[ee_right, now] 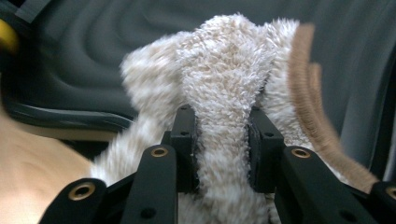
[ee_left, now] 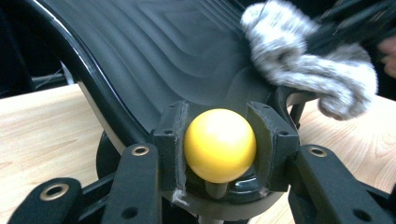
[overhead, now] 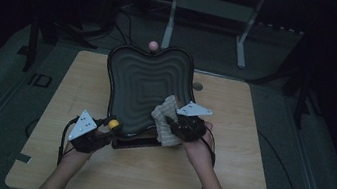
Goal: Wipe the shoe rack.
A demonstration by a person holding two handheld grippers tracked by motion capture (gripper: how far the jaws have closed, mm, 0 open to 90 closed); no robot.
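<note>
this looks like a lab or test room, not a home. the room is dark, and the light falls mostly on one plain wooden table (overhead: 231, 134). the floor (overhead: 2, 75) is grey and bare, with black cables (overhead: 126, 25) lying on it. behind the table stands a grey metal frame (overhead: 209, 9) on legs. black stands (overhead: 33, 39) rise at the sides, like the ones that hold cameras or lamps.

Both grippers, left (overhead: 100, 132) and right (overhead: 177, 121), are black. Each carries a white three-cornered plate with dark dots and trails a black cable. Brass-ringed holes mark their jaw arms.
</note>
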